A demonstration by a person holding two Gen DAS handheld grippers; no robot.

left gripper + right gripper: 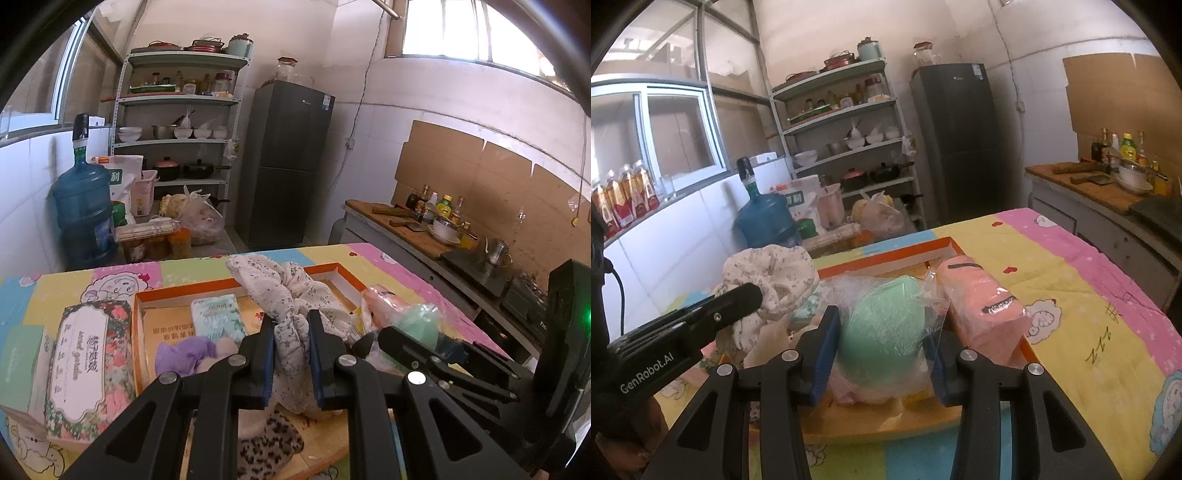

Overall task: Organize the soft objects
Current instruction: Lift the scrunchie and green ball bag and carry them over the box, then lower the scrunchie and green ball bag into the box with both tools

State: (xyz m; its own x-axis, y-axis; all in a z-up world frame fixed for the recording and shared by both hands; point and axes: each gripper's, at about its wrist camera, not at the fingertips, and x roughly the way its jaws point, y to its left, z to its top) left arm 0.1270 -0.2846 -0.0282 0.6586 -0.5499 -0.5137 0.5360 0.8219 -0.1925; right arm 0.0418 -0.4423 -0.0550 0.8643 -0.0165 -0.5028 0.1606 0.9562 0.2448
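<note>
My left gripper point(291, 325) is shut on a white floral cloth point(284, 288), bunched and held over the orange-rimmed box point(221, 285). The cloth also shows in the right wrist view point(772, 277). My right gripper point(882, 325) is shut on a green soft item in a clear plastic bag point(882, 332), just above the box point(886, 254). A pink wrapped towel point(982, 306) lies in the box at its right side. A tissue pack point(218, 314) and a purple soft item point(181, 356) lie in the box.
A floral tissue box point(88, 362) stands left of the orange box on the colourful tablecloth point(1089, 295). A leopard-print fabric point(266, 443) lies below my left gripper. A counter with bottles and a bowl point(436, 221) runs along the right. A water jug point(83, 210) stands behind the table.
</note>
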